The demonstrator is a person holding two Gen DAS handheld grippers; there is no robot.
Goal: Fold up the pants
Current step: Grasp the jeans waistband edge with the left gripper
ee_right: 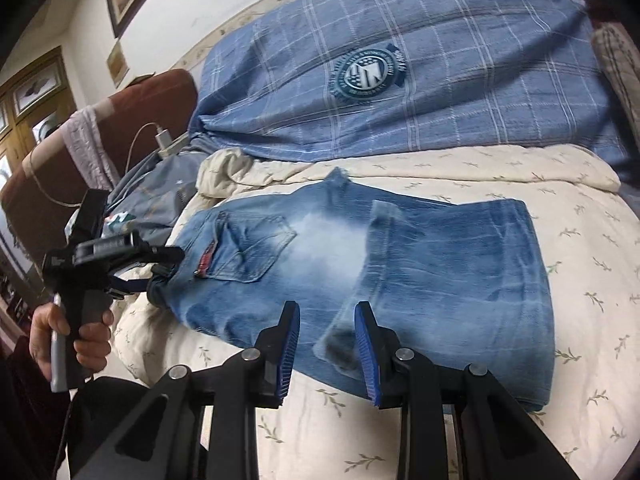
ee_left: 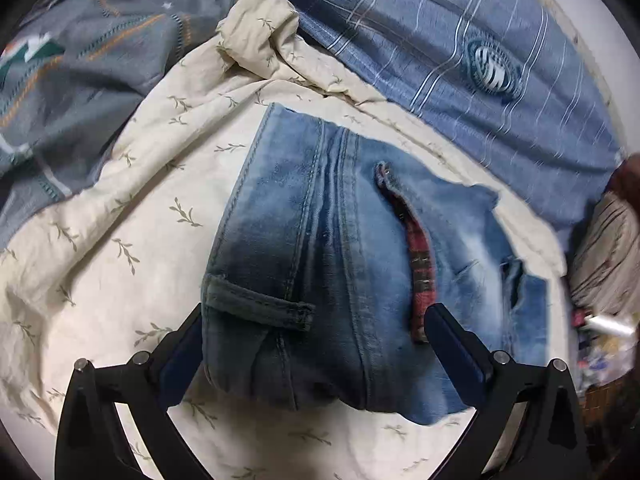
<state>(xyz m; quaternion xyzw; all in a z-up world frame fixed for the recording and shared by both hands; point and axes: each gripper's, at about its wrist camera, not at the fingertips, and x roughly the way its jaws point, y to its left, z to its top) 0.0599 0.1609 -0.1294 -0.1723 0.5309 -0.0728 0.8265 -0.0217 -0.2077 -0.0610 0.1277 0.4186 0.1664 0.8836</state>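
jeans (ee_right: pixel 360 256) folded mid-bed | left hand-held gripper (ee_left: pixel 312 320) agape astride waistband | right hand-held gripper (ee_right: pixel 326 344) part-open, empty, near edge | bedspread (ee_right: pixel 580 280) bare rightward

Both wrist cams – close, share jeans (ee_left: pixel 320 248).

Folded jeans (ee_right: pixel 360 256) are lying on the cream quilt (ee_right: pixel 580 280). Right gripper (ee_right: pixel 327 320) is hovering open; left gripper (ee_right: pixel 160 268) is meeting the waistband.
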